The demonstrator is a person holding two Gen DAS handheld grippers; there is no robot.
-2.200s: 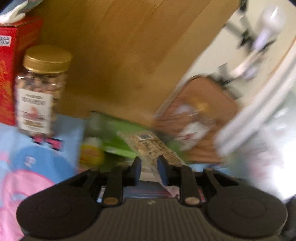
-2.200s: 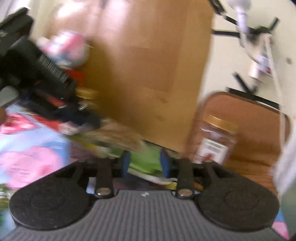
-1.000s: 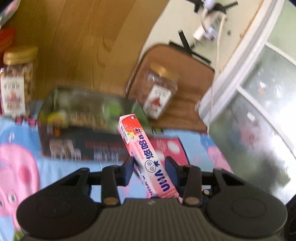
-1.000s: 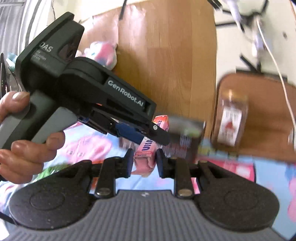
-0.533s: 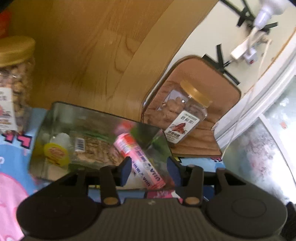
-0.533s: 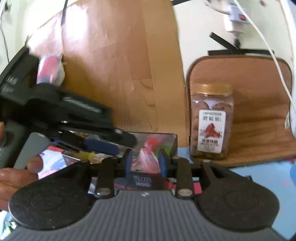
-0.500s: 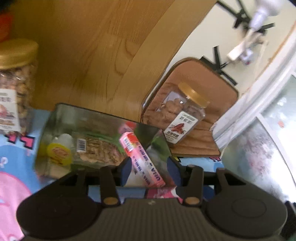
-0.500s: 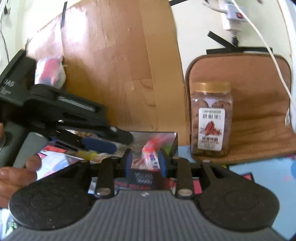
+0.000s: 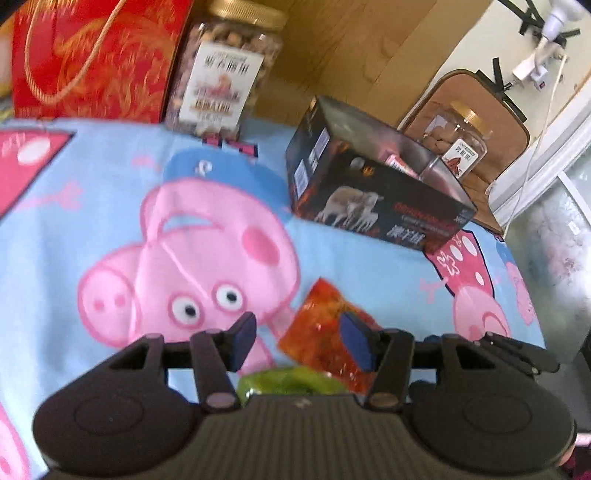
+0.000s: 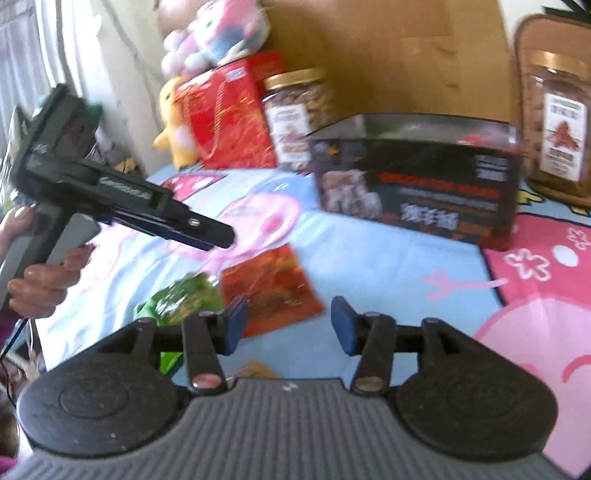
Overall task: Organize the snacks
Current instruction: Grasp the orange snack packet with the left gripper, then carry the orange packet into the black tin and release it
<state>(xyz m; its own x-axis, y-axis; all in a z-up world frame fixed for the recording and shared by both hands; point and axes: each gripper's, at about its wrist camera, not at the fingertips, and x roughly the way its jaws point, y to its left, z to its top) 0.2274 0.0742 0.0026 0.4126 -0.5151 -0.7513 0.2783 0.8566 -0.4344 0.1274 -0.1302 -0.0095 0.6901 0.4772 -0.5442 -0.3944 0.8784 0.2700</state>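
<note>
A black open box (image 9: 376, 199) stands on the cartoon-pig blanket (image 9: 166, 236), with a pink candy pack (image 9: 400, 164) showing inside. A red snack packet (image 9: 325, 332) and a green packet (image 9: 291, 382) lie on the blanket near me. My left gripper (image 9: 301, 343) is open and empty, its fingers either side of the red packet, above it. My right gripper (image 10: 286, 325) is open and empty over the red packet (image 10: 269, 288) and green packet (image 10: 184, 295). The box (image 10: 417, 184) lies ahead of it. The left gripper's body (image 10: 122, 203) shows at left.
A red gift bag (image 9: 92, 59) and a nut jar (image 9: 225, 74) stand at the back left by a wooden board. A second jar (image 9: 458, 147) stands on a brown cushion at the back right. Plush toys (image 10: 218, 33) sit on the bag.
Both grippers have pulled back from the box and opened wide. The pink candy pack they held now lies in the box. The red and green packets have come into view below them.
</note>
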